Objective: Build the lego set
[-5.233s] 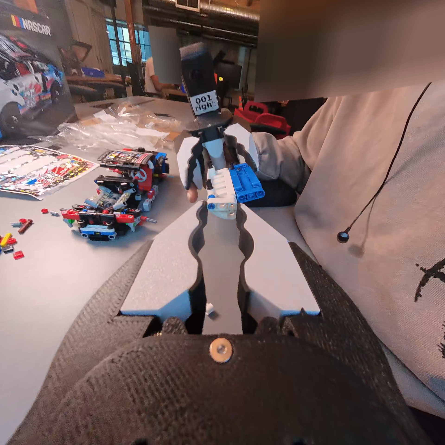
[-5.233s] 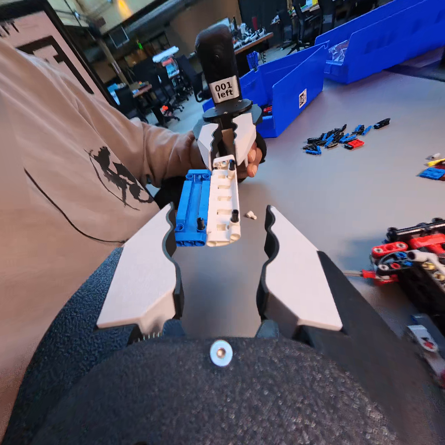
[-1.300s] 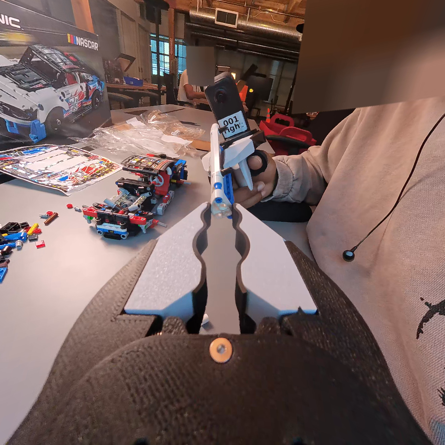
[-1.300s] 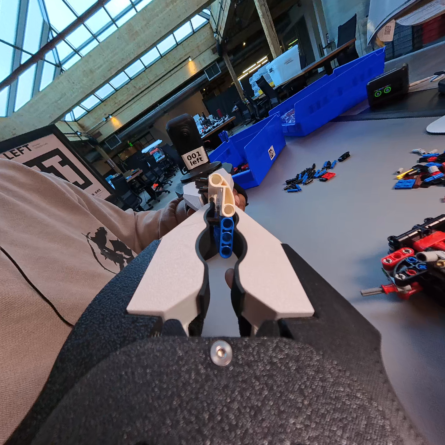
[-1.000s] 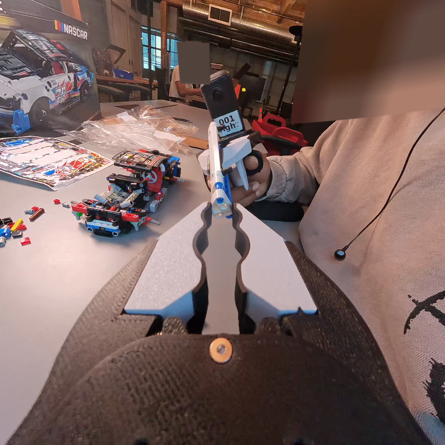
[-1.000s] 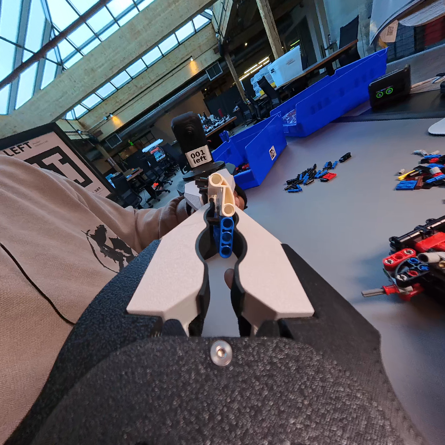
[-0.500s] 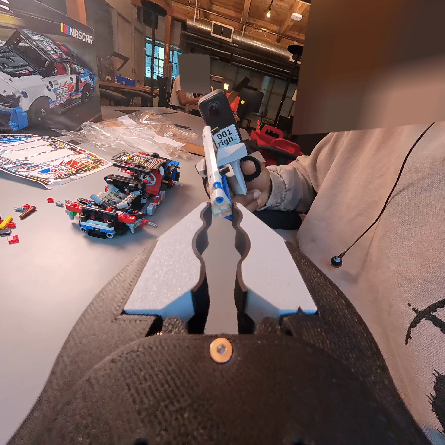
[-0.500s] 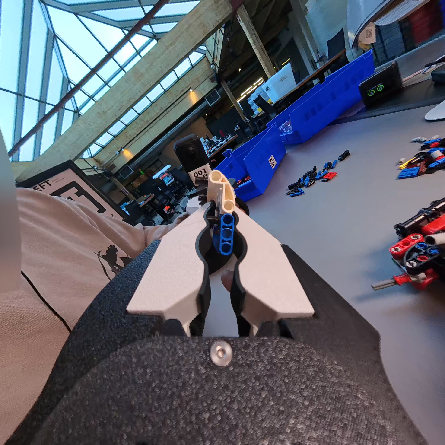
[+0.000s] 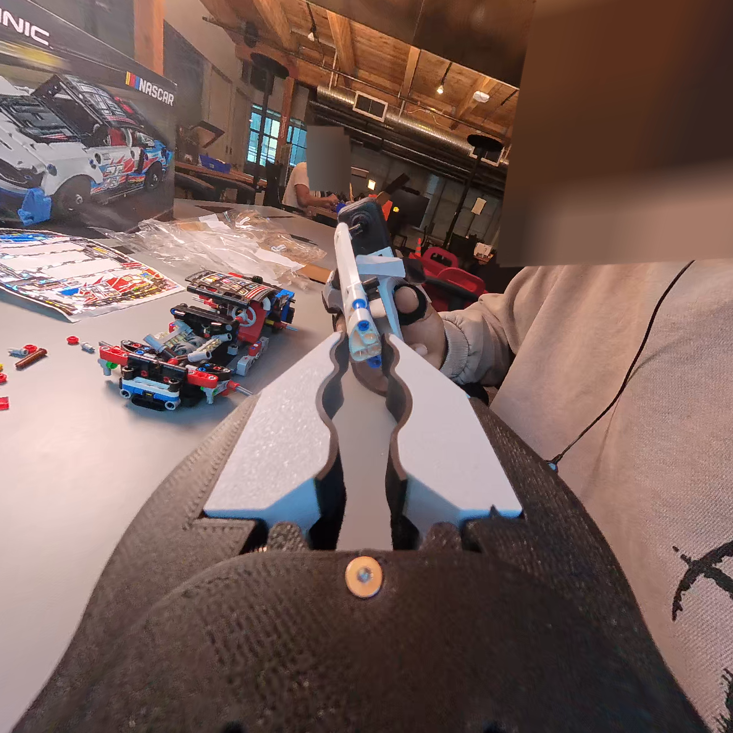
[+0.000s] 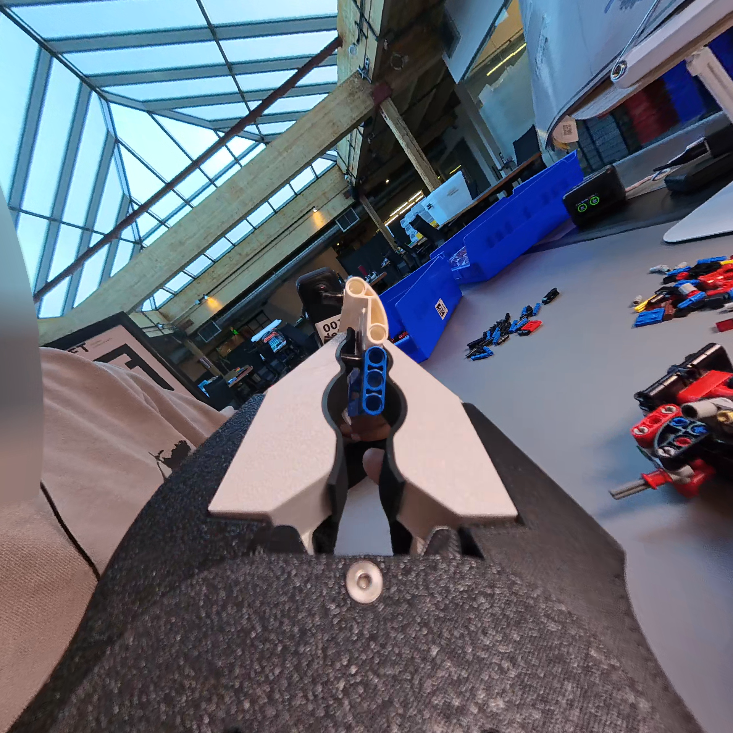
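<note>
grey table (image 9: pixel 71 456), loose lego bits (image 10: pixel 503 329), skylit workshop.

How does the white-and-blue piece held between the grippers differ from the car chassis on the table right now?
The white-and-blue piece is small, slim and held in the air; the car chassis is larger, bulky and rests on the grey table. The piece is clamped at both ends, by the left gripper and the right gripper; nothing touches the chassis. The piece shows white and blue; the chassis adds red and black. Both are partly built.

Grey-fingered black claw (image 9: pixel 364 349), beige sleeve (image 9: pixel 488 337)
</note>
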A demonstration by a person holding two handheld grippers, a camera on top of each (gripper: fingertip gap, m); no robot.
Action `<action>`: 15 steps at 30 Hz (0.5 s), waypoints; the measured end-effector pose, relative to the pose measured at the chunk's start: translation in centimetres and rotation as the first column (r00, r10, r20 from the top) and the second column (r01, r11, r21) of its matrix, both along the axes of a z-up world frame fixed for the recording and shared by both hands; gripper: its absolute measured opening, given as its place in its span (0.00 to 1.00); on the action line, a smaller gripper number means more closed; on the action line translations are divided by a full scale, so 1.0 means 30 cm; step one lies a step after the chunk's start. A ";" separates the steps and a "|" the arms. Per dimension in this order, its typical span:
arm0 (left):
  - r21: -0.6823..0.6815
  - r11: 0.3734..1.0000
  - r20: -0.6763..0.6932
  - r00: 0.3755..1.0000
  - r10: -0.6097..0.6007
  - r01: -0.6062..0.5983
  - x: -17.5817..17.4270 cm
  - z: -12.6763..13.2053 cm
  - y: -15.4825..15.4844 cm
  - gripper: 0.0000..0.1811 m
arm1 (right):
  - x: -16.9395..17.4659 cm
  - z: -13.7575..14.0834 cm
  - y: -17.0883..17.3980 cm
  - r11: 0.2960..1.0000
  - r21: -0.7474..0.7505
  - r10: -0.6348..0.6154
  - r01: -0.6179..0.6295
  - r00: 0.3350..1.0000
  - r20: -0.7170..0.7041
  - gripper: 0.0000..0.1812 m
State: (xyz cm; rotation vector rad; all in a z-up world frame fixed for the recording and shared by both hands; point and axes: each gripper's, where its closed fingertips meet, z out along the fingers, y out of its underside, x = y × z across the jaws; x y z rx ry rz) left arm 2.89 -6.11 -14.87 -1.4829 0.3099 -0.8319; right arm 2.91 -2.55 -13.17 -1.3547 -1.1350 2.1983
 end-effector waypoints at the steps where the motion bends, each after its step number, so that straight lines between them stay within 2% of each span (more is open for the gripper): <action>1: -0.006 1.000 0.001 1.000 -0.012 0.012 0.007 -0.005 -0.003 0.08 | 0.002 0.004 -0.003 1.000 0.011 -0.001 0.001 1.000 -0.008 0.04; 3: -0.015 0.998 -0.004 0.998 -0.060 0.060 0.039 -0.017 -0.015 0.08 | 0.008 0.021 -0.009 1.000 0.001 0.005 -0.005 0.999 -0.036 0.04; 10: 0.015 0.997 0.026 0.997 -0.072 0.072 0.046 0.002 -0.020 0.08 | 0.015 0.043 -0.018 1.000 0.020 0.011 -0.010 0.998 -0.055 0.04; 15: 0.046 0.995 0.016 0.996 -0.089 0.088 0.037 0.025 -0.019 0.08 | 0.029 0.047 -0.034 0.985 0.164 0.069 -0.059 0.996 -0.055 0.06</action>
